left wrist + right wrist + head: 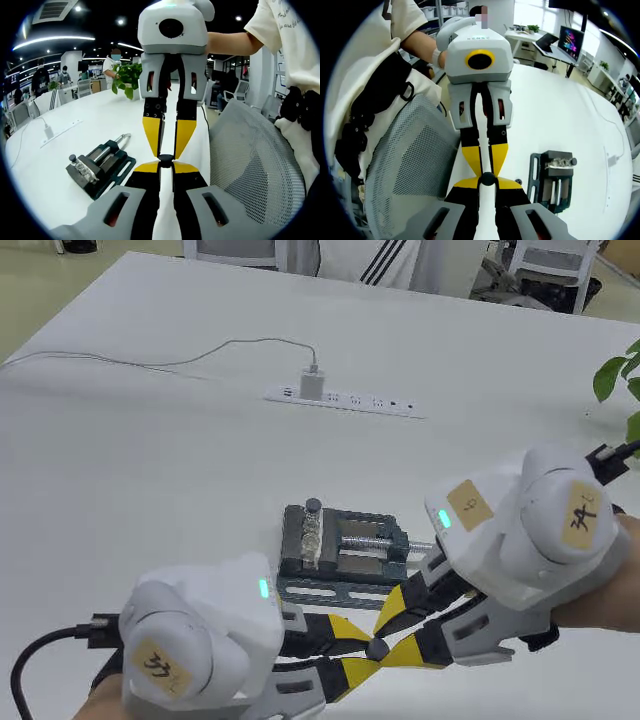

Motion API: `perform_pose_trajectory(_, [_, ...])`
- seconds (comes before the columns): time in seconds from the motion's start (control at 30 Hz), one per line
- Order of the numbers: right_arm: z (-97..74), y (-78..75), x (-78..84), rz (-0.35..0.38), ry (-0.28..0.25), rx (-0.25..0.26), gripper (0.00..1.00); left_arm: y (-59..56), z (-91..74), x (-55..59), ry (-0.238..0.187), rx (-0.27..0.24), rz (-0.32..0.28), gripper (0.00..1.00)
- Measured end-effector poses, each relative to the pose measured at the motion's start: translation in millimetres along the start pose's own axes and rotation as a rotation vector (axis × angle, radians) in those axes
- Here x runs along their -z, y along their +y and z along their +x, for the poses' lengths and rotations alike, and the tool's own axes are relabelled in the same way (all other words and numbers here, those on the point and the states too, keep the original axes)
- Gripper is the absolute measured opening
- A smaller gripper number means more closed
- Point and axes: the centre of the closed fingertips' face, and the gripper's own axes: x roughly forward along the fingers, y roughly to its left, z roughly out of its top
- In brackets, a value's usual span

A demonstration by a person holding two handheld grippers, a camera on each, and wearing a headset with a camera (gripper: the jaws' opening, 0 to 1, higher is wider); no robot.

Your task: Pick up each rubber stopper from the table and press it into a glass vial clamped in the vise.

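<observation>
My left tool (364, 653) and right tool (391, 643) met tip to tip above the white surface (150, 440), both clenched on one dark rubber stopper (377, 648). Just beyond them stood the vise (345, 575), which clamped an upright glass vial (313, 530).

left claw (165, 166), right claw (487, 182) yellow-black; vise (340, 545) dark grey; table (150, 460) white; stopper (377, 648) dark

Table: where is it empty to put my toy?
Bare white top left of the vise, up to the cable, and between vise and power strip. Crowded in front of the vise, where the left gripper and right gripper meet on a stopper.
</observation>
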Motion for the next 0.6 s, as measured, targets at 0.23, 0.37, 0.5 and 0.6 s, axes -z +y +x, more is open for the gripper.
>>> perform_pose_trajectory(0.23, [1.0, -3.7, 4.9, 0.006, 0.015, 0.009, 0.07, 11.9, -4.3, 10.9, 0.024, -0.07, -0.024, 0.24])
perform_pose_trajectory(0.37, [2.6, -3.7, 7.1, 0.016, 0.022, 0.004, 0.06, 22.6, -10.3, 18.0, 0.025, -0.13, -0.049, 0.42])
perform_pose_trajectory(0.5, [4.5, -4.1, 8.4, 0.028, 0.024, 0.002, 0.06, 30.3, -17.8, 24.4, 0.021, -0.174, -0.046, 0.54])
perform_pose_trajectory(0.6, [5.4, -5.7, 9.8, 0.033, 0.028, 0.001, 0.06, 36.5, -22.2, 28.5, 0.022, -0.211, -0.064, 0.66])
